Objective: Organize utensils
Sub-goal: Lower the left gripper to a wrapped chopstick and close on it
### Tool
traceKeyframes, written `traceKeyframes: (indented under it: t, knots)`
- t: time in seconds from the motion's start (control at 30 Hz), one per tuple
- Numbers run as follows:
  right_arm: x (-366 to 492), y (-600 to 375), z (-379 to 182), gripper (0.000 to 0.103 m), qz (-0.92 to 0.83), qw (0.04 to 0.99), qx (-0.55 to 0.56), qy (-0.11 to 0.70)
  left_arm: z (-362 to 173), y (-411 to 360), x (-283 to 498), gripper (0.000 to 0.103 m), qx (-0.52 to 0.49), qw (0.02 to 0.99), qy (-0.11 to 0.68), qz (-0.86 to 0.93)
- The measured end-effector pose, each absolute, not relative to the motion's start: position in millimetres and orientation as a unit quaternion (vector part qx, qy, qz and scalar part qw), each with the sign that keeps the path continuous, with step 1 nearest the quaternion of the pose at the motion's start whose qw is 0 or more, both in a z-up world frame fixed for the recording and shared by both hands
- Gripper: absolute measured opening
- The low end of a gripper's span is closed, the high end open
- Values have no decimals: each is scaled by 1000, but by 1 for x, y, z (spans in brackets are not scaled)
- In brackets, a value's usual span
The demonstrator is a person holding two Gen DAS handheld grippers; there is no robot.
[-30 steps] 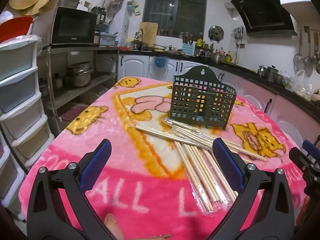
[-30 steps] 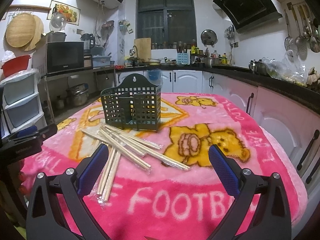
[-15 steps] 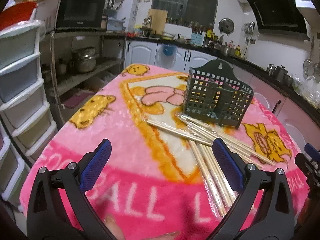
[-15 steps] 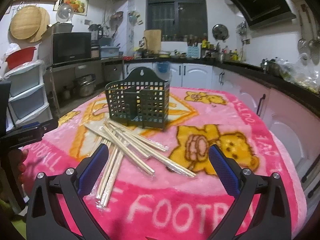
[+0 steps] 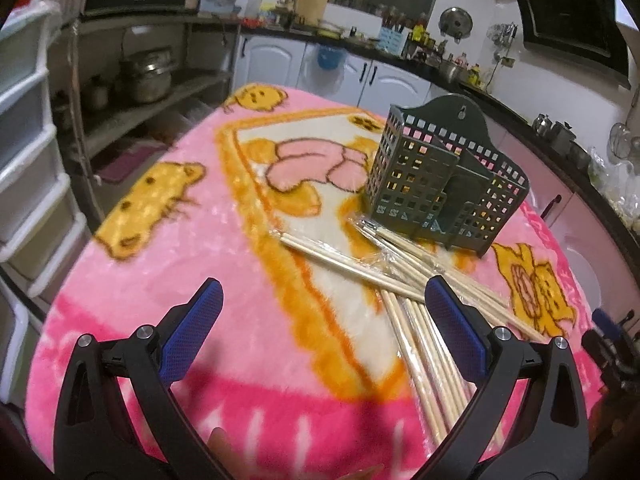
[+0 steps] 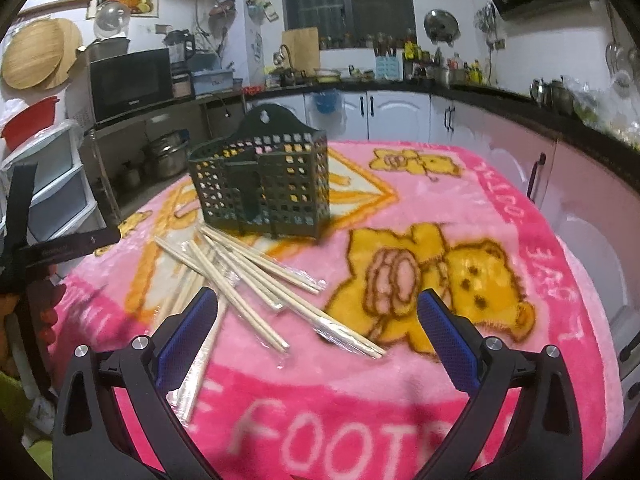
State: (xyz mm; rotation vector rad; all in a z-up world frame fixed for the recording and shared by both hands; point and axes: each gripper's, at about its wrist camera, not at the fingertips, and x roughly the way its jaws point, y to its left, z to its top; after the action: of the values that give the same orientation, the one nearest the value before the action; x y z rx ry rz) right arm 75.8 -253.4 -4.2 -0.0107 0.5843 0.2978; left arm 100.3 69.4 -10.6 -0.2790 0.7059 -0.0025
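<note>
A dark green perforated utensil holder (image 5: 444,188) stands upright on a pink cartoon blanket (image 5: 168,264); it also shows in the right wrist view (image 6: 264,184). Several pairs of wooden chopsticks in clear wrappers (image 5: 404,276) lie crossed in a loose pile in front of it, and also show in the right wrist view (image 6: 256,280). My left gripper (image 5: 324,320) is open and empty, above the blanket to the left of the pile. My right gripper (image 6: 320,324) is open and empty, just above the near ends of the chopsticks.
The blanket (image 6: 520,280) covers a round table. White plastic drawers (image 5: 28,160) stand to the left, a shelf with pots (image 5: 148,76) behind. Kitchen cabinets and a dark counter (image 6: 500,120) run along the back and right.
Both grippers have moved forward and lower toward the chopsticks and holder, which now look larger. Both stay open; nothing on the table has moved.
</note>
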Motion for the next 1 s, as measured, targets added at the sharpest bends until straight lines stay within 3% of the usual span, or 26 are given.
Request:
traceKeyframes:
  t: [0.17, 0.43, 0.87, 1.0]
  knots:
    - [85, -266, -17, 96, 141, 939, -10, 314, -19, 69, 125, 93, -138, 920, 366, -15]
    - [107, -278, -44, 66, 163, 913, -9, 375, -40, 82, 161, 92, -163, 896, 414, -5]
    - [122, -281, -59, 46, 198, 890, -22, 410, -54, 103, 182, 78, -192, 882, 431, 17]
    - [120, -285, -58, 33, 200, 891, -25, 408, -55, 101, 183, 74, -185, 884, 428, 25]
